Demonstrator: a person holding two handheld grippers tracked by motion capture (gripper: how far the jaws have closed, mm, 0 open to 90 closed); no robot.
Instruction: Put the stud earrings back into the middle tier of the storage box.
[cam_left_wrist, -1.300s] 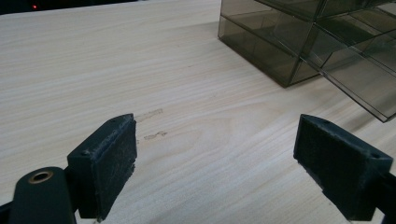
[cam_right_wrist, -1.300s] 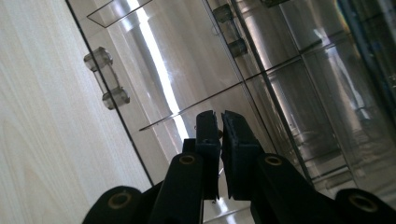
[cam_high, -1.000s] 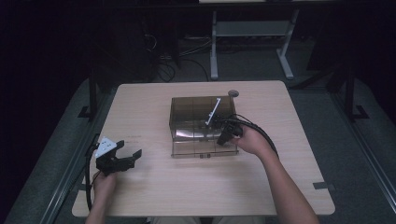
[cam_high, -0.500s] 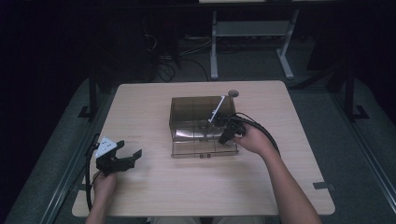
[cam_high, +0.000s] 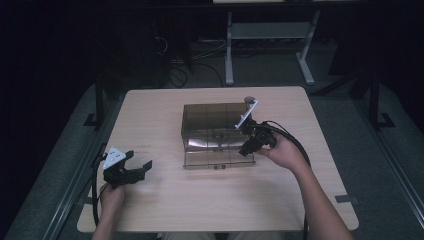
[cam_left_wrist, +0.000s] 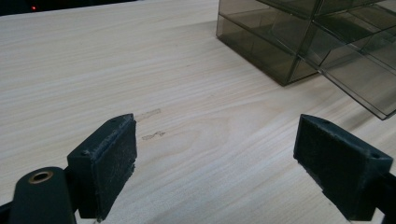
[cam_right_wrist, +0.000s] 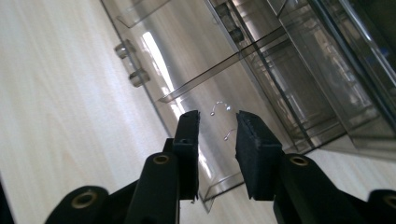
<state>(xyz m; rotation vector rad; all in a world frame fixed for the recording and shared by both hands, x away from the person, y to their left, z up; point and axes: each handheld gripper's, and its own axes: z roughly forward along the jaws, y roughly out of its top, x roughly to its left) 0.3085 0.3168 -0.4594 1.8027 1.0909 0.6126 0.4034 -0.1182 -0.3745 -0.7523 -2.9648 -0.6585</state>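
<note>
**Drawer Pulled Out, Right Jaws Letting Go**

Big wooden table (cam_high: 210, 200), plain and light, holding everything.

In the middle, a smoky clear box (cam_high: 212, 120) with small drawers. Bottom drawer (cam_high: 217, 157) slid out toward the person, likely so something can go in or come out. Two tiny hooks (cam_right_wrist: 220, 108), maybe wire, lying on the drawer floor; too small to tell more.

Right gripper (cam_high: 248, 145) at the drawer's right end, close to its edge, held by the right hand (cam_high: 282, 152). Jaws just been opening, now partly spread with nothing pinched between them, the drawer lying beyond the tips. Looks like letting go after a pull, and lifting off a bit to stay clear of the box.

Left gripper (cam_high: 142, 167) well apart from the box, low over bare table at the near left corner. Jaws spread wide, holding nothing. Probably parked there to wait and keep out of the way.
</note>
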